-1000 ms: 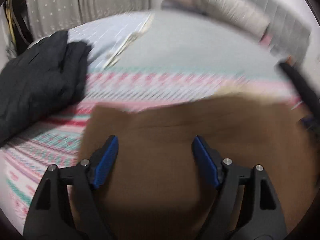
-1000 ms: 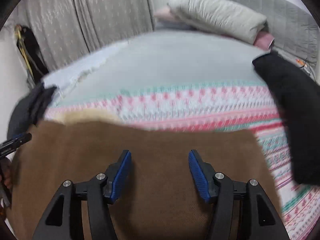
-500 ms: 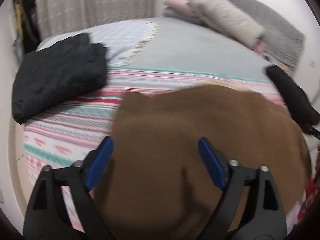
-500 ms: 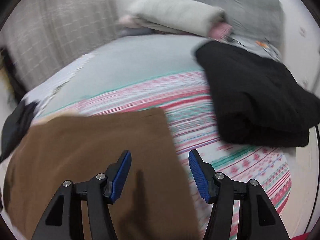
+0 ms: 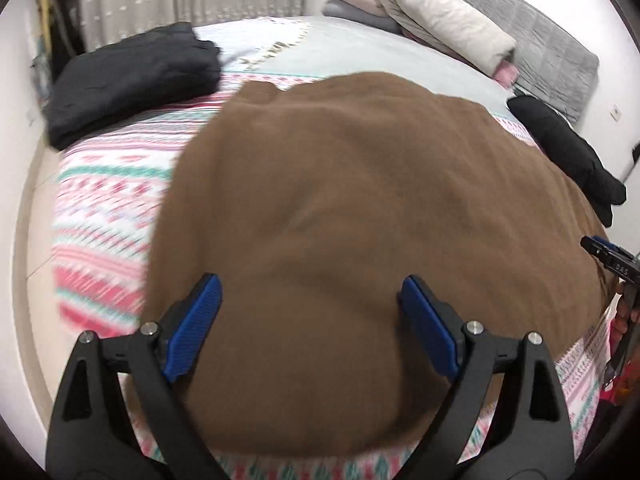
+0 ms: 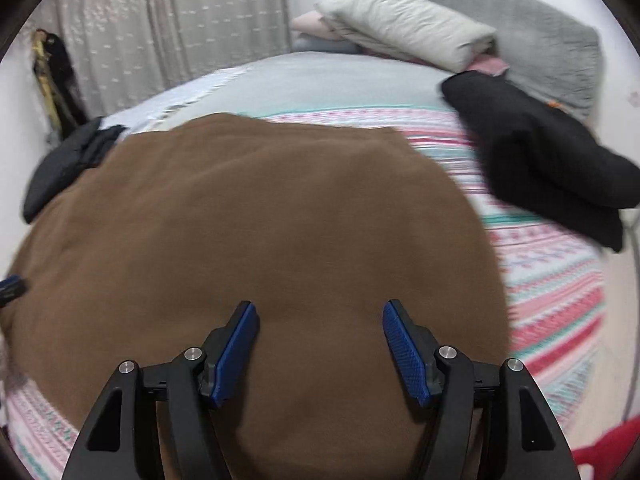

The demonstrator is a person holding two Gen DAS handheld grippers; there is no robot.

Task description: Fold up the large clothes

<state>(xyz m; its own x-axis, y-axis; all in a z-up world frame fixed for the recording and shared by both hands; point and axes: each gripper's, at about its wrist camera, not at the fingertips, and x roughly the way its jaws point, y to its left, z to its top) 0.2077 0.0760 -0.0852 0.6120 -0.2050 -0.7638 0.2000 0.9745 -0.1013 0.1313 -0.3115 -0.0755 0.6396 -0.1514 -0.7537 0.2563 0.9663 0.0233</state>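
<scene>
A large brown garment [image 5: 360, 220] lies spread flat on the bed over a pink, white and teal patterned blanket [image 5: 108, 208]. It also fills the right wrist view [image 6: 260, 232]. My left gripper [image 5: 308, 312] is open and empty, above the garment's near left part. My right gripper [image 6: 318, 340] is open and empty, above the garment's near right part. The right gripper's tip shows at the right edge of the left wrist view [image 5: 604, 256], and the left gripper's tip shows at the left edge of the right wrist view [image 6: 10, 286].
A folded black garment [image 5: 132, 76] lies at the bed's far left and another black garment [image 6: 540, 160] at the far right. Pillows [image 6: 404, 24] and a grey headboard [image 6: 552, 52] stand at the back. Curtains [image 6: 180, 28] hang behind. Floor [image 5: 28, 220] runs along the left bed edge.
Both grippers have drawn back and up from the garment, so more of it and the bed shows. The right wrist view swung right, then back to centre. Both jaws stayed open.
</scene>
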